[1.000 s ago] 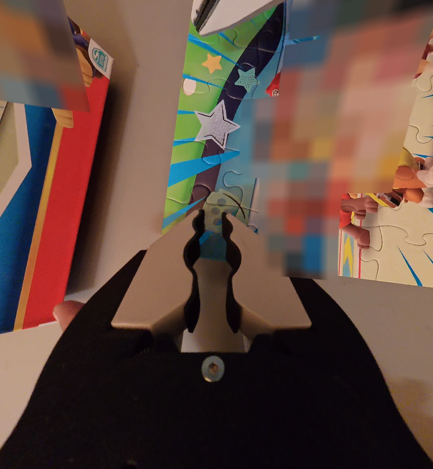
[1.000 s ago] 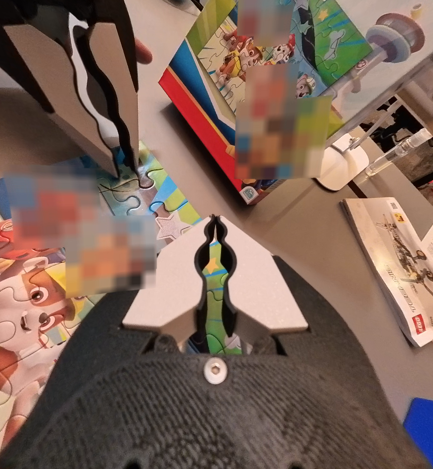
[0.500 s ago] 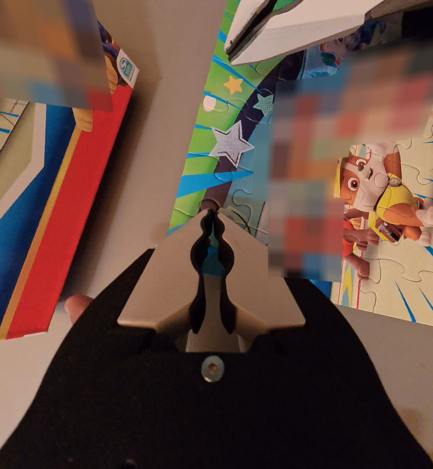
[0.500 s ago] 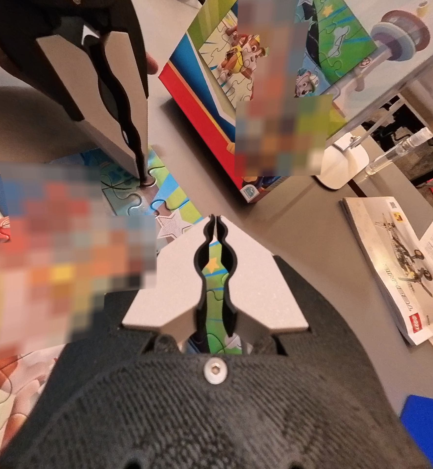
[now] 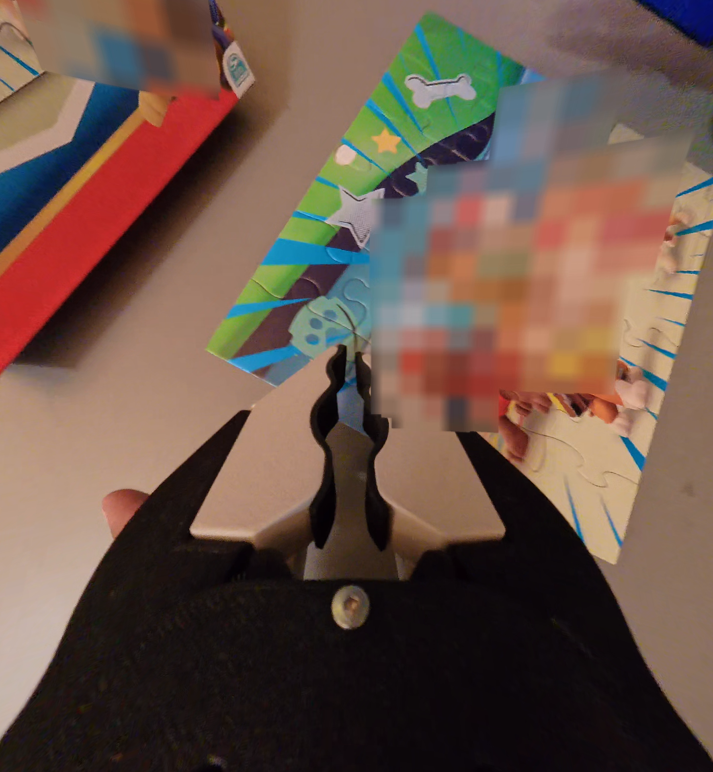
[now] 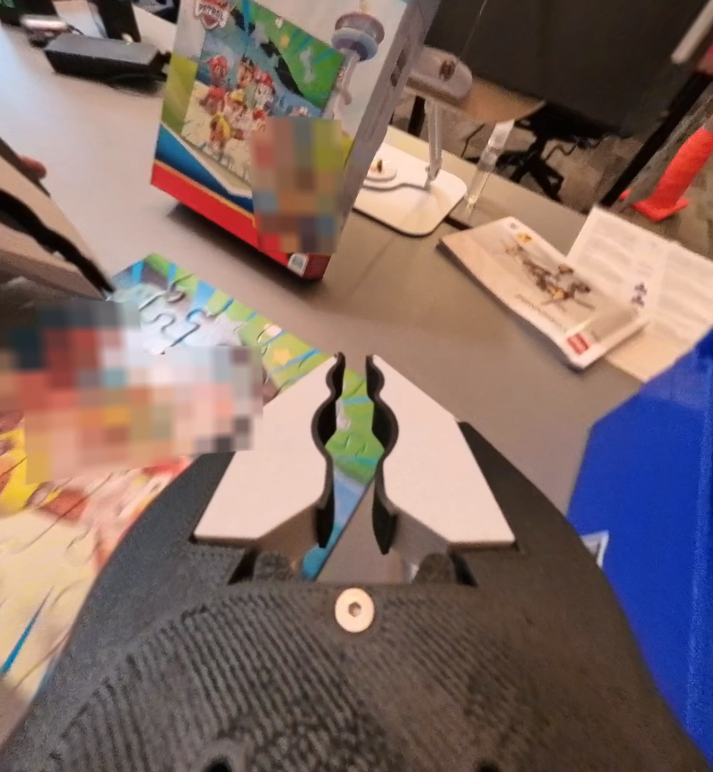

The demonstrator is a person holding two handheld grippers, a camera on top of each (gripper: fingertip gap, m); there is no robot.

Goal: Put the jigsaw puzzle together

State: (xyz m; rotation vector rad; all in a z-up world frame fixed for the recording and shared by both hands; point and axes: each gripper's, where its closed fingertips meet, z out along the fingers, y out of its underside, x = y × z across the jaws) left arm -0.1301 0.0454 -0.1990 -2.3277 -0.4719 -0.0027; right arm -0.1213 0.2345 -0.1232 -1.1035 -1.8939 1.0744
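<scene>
An assembled cartoon jigsaw puzzle (image 5: 346, 209) lies flat on the grey table (image 5: 158, 397). My left gripper (image 5: 349, 354) hovers over the puzzle's near corner, by a teal paw-print mark (image 5: 317, 326). Its jaws stand a narrow slit apart and hold nothing. In the right wrist view the left gripper (image 6: 104, 288) has its tips at the puzzle's (image 6: 204, 309) far corner. My right gripper (image 6: 355, 360) is slightly open and empty, above the puzzle's green edge.
The red and blue puzzle box (image 5: 75, 234) stands left of the puzzle and shows upright in the right wrist view (image 6: 229, 138). A blue bin (image 6: 659, 480) is close on the right. An open booklet (image 6: 547, 288) and a white stand base (image 6: 413, 196) lie beyond. To reach the assembled cartoon jigsaw puzzle (image 5: 346, 209) in a straight line is about 9 cm for my left fingers, about 15 cm for my right. It is also in sight in the right wrist view (image 6: 228, 322).
My left gripper shut at the puzzle's corner, then drew back and parted a slit. My right gripper rose and tilted up, opened a little from shut, and left the left wrist view.
</scene>
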